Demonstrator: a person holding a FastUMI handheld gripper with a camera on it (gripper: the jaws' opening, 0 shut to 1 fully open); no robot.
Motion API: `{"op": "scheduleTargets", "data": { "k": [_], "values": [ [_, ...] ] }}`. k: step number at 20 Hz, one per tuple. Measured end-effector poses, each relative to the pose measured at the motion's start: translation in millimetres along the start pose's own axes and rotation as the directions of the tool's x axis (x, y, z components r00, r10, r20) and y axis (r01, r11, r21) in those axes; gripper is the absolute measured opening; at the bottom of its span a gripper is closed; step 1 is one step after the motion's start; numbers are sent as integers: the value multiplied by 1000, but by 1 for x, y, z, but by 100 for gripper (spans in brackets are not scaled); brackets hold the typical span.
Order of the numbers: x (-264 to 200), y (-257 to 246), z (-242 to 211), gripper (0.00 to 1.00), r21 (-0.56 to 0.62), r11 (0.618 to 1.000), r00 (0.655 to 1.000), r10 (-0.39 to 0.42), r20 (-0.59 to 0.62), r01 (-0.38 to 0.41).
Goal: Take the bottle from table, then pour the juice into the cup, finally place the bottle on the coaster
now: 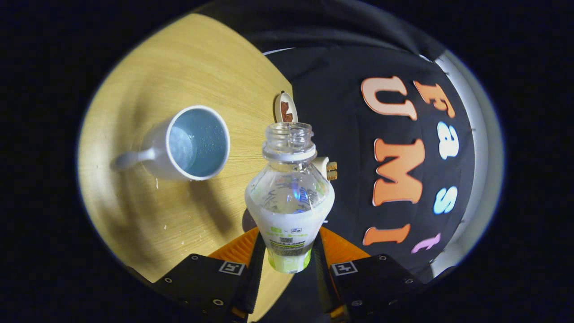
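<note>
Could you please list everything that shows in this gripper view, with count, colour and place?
bottle: one, clear with a white and green label, uncapped, held between the gripper's fingers.
cup: one, white outside and pale blue inside, with a handle, on the table beyond the fingers, apart from the bottle.
coaster: one, pale with a brown patch, beyond the bottle's mouth at the table's edge.
small pale object: one, partly hidden behind the bottle's neck; cannot identify.
table: one, light wood.
gripper: one, fingers pressed on the bottle's lower body.
</note>
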State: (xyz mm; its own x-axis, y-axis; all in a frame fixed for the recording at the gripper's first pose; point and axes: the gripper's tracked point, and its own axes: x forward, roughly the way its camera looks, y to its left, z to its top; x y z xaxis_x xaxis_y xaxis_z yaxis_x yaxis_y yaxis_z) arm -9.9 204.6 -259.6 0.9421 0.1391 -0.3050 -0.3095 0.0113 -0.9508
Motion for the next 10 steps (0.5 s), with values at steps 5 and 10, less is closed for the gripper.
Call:
{"op": "scheduleTargets", "data": {
  "k": [5,10],
  "values": [
    [-18,-3,-22,56,315,948,999,49,13,-51],
    [-14,-13,-70,56,551,831,995,98,-19,-71]
  ]
}}
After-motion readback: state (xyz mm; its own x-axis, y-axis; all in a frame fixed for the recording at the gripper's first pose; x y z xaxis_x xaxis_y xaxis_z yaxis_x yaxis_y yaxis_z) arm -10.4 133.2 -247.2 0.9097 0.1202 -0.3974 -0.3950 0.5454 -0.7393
